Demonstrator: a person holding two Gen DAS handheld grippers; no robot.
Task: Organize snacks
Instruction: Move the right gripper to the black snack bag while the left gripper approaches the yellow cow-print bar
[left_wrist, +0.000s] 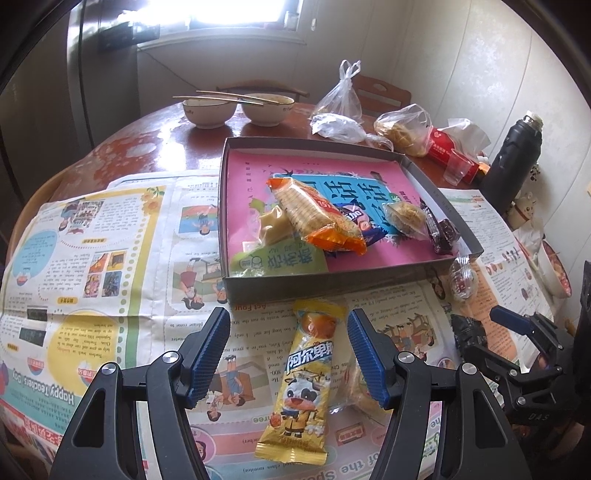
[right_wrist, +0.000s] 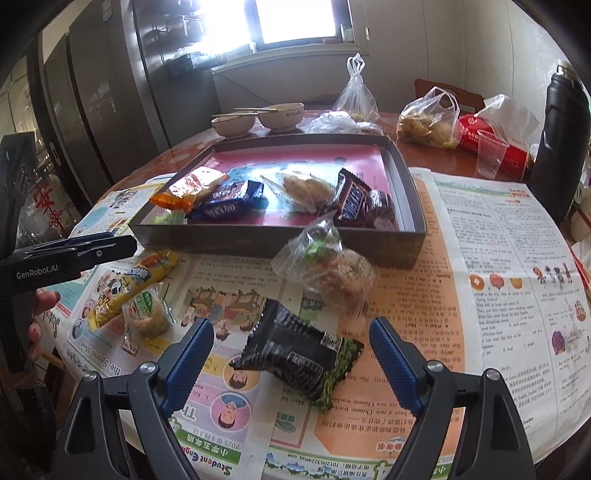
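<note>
On the left, the left gripper (left_wrist: 288, 350) stood with its blue ribbed fingers (left_wrist: 208, 354) spread wide and nothing clasped between them. A long yellow snack packet printed with a cartoon cow (left_wrist: 303, 384) lay flat on the colourful newspaper (left_wrist: 110, 258) in the gap between those fingers, touching neither. Just to its right, partly hidden behind the right-hand finger, sat a small clear-wrapped round pastry (right_wrist: 146, 314).

Beyond the packet lay the shallow dark cardboard box lid with a pink book cover inside (left_wrist: 332, 291). It held, from left to right, an orange-ended sleeve of round crackers (left_wrist: 314, 214), a dark blue biscuit wrapper (right_wrist: 229, 205) tucked under it, a clear-wrapped golden pastry (left_wrist: 404, 218) and a brown chocolate bar (right_wrist: 351, 201) against the right wall.

Outside the box, near its front right corner, a clear plastic bag of puffed rice cake (right_wrist: 332, 269) rested on the newspaper.

Farther right, the right gripper (right_wrist: 291, 362) was likewise spread apart and empty. A black crinkled snack pouch with a green patterned end (right_wrist: 303, 354) lay between its fingers on the paper, apart from both.

At the table's far edge stood two pale ceramic bowls with chopsticks across them (left_wrist: 236, 109), knotted plastic bags (left_wrist: 340, 107), a clear plastic cup (right_wrist: 489, 153) and a tall black flask (right_wrist: 561, 147).
</note>
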